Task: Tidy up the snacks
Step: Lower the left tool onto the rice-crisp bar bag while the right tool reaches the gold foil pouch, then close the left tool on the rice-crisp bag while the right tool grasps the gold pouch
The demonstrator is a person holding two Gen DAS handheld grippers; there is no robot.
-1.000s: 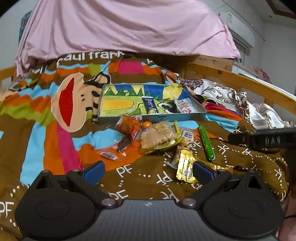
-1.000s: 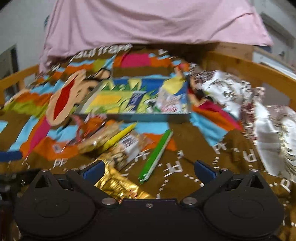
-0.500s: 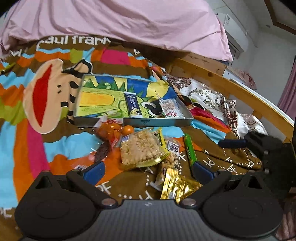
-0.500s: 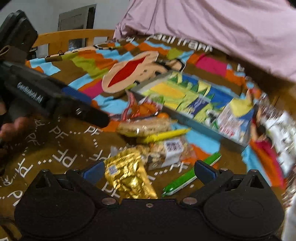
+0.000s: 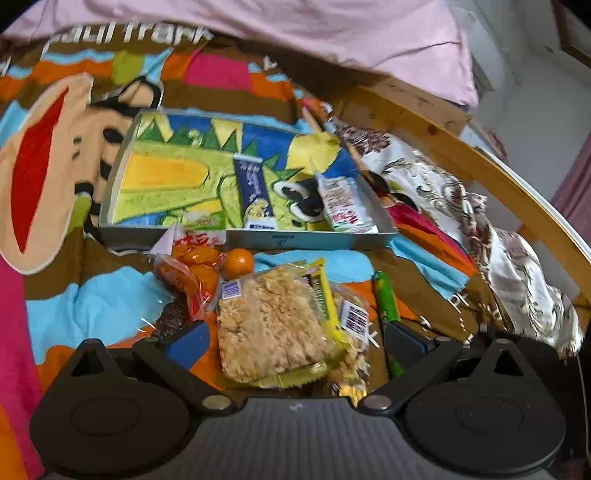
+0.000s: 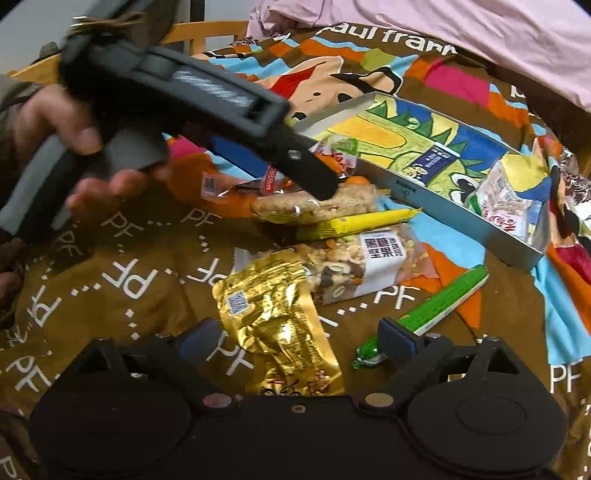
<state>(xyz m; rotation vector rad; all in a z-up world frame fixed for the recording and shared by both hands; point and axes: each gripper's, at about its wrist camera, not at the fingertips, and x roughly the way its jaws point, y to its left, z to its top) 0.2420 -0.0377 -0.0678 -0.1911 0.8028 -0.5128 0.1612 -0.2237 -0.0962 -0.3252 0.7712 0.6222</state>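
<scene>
Right gripper (image 6: 297,341): jaws wide, just narrowing, gold packet (image 6: 275,325) between, unpressed. Left gripper (image 5: 295,339): wide, straddling rice cake (image 5: 271,325).

Bright cartoon blanket (image 5: 92,306) spread over the bed, pink sheet (image 5: 332,33) heaped at its far edge, wooden bed rail (image 5: 491,166) along the right side, floral cloth (image 5: 517,266) beside it

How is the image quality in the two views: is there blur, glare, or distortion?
Left wrist view: slight motion blur overall, and fisheye bending curves the wooden bed rail. Right wrist view: the left gripper and the hand holding it are smeared, the gold packet shows bright glare, and the nut bar label is fairly sharp.
</scene>
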